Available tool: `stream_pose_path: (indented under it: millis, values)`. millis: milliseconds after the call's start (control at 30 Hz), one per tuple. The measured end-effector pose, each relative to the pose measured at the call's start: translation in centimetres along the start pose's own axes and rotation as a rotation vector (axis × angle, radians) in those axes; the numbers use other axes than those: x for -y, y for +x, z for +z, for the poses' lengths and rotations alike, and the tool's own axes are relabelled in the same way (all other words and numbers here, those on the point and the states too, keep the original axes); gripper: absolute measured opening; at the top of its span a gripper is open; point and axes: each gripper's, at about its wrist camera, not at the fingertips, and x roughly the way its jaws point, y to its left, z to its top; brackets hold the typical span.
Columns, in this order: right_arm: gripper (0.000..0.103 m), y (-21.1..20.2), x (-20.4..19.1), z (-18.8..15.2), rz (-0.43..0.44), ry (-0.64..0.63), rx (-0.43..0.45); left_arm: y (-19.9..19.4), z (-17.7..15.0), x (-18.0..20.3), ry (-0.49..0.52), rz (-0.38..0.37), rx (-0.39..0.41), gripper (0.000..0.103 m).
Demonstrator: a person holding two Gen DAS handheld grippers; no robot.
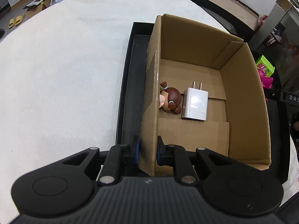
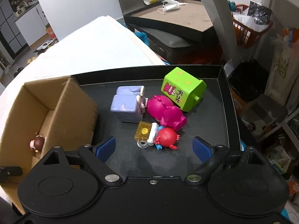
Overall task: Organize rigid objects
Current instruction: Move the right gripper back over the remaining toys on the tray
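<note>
My left gripper [image 1: 147, 149] is shut on the near left wall of the open cardboard box [image 1: 241, 85], which stands in a black tray [image 1: 129, 85]. Inside the box lie a brown-haired doll figure [image 1: 171, 98] and a white charger plug [image 1: 195, 103]. My right gripper [image 2: 154, 147] is open and empty above the tray [image 2: 214, 97], just short of a red round toy [image 2: 167, 137] with a yellow tile [image 2: 143, 131]. Behind them lie a magenta pig toy [image 2: 164, 112], a lilac block toy [image 2: 128, 105] and a green box toy [image 2: 182, 90]. The box [image 2: 72, 110] and the doll [image 2: 37, 141] show at the left.
The tray rests on a white padded surface [image 1: 61, 71]. A dark low table [image 2: 175, 20] with a tipped cup and a mask stands beyond. An orange basket [image 2: 250, 29] and cluttered shelves are at the right. The green toy [image 1: 265, 66] peeks past the box's right wall.
</note>
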Motion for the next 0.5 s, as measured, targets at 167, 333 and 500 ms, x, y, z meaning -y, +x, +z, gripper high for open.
stream_pose_path:
  millis: [167, 333, 500]
  values:
    - [0.089, 1.2, -0.1, 0.4, -0.025, 0.004, -0.005, 0.3, 0.1, -0.2, -0.023, 0.001, -0.014, 0.016]
    - [0.089, 2.5, 0.1, 0.6, -0.058, 0.022, -0.018, 0.6, 0.2, -0.2, -0.023, 0.001, -0.026, 0.016]
    - [0.089, 3.2, -0.1, 0.5, -0.072, 0.005, -0.032, 0.8, 0.4, 0.0, -0.018, 0.011, -0.032, 0.016]
